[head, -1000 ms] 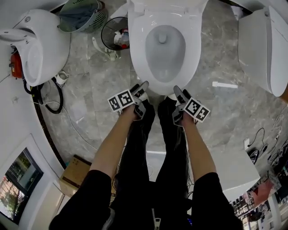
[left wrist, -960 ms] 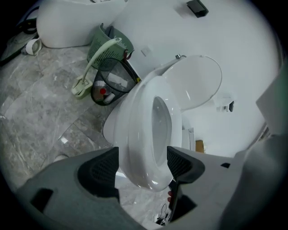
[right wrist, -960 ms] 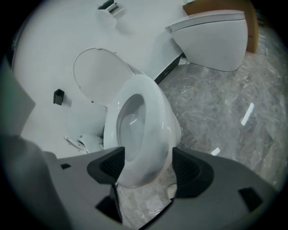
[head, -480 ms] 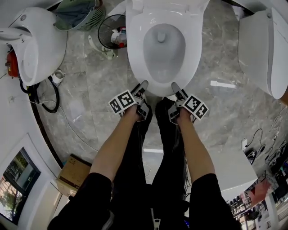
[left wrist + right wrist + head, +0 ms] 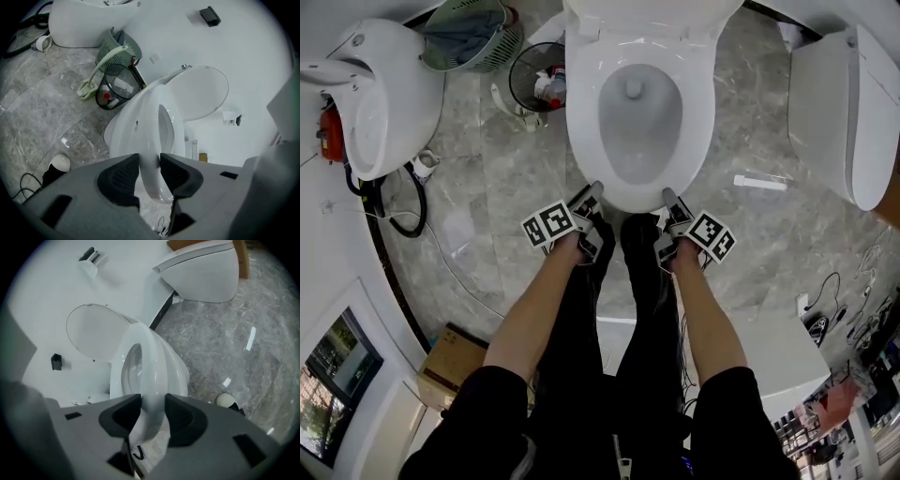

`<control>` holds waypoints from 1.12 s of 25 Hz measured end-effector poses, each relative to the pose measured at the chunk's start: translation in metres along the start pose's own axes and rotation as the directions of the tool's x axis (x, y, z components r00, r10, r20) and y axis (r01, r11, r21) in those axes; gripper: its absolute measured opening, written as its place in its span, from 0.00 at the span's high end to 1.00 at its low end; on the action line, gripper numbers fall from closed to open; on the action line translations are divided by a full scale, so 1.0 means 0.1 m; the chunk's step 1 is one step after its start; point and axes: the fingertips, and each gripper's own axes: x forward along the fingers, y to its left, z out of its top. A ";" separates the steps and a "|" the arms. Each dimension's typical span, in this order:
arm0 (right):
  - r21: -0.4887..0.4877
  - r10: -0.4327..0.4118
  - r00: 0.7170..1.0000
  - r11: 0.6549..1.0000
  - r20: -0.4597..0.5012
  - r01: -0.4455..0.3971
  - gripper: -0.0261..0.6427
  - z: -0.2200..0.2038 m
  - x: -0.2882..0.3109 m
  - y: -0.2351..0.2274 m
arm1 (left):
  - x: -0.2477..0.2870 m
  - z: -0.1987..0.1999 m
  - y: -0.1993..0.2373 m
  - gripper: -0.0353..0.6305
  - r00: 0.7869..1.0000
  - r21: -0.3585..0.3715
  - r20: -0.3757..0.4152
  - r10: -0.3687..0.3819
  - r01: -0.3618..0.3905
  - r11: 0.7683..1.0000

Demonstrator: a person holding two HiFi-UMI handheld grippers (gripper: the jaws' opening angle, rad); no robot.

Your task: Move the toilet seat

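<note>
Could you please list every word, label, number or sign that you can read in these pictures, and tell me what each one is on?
No words or numbers can be read.
Marker cubes: black-and-white square patterns only, no letters.
Packaging in the bin: too small to read.
Cardboard box: no print visible.

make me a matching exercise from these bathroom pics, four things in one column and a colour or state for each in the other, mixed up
Things:
1. toilet seat
2. toilet lid
3. waste bin
4. cardboard box

Colour or state:
a. brown
b. raised upright
c. lowered flat
d. black mesh

Pairs: 1-c, 2-b, 3-d, 4-a
</note>
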 end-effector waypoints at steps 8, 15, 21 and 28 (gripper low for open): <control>0.013 0.126 0.991 0.992 -0.033 -0.126 0.74 0.20 -0.54 0.67 | -0.42 0.16 -0.73 0.73 0.998 0.027 0.005 -0.055 0.055 0.998; -0.006 0.190 0.977 0.981 -0.093 -0.192 0.72 0.43 -0.85 1.24 | -0.65 0.41 -1.35 0.71 0.992 0.019 0.096 -0.080 0.078 0.997; -0.104 0.277 0.948 0.950 -0.159 -0.295 0.68 0.70 -1.09 1.80 | -0.77 0.66 -1.91 0.67 0.985 0.109 0.128 -0.117 0.103 0.989; -0.262 0.361 0.905 0.872 -0.223 -0.413 0.62 1.04 -1.27 2.56 | -0.86 1.16 -2.58 0.61 0.955 0.149 0.224 -0.195 0.165 0.975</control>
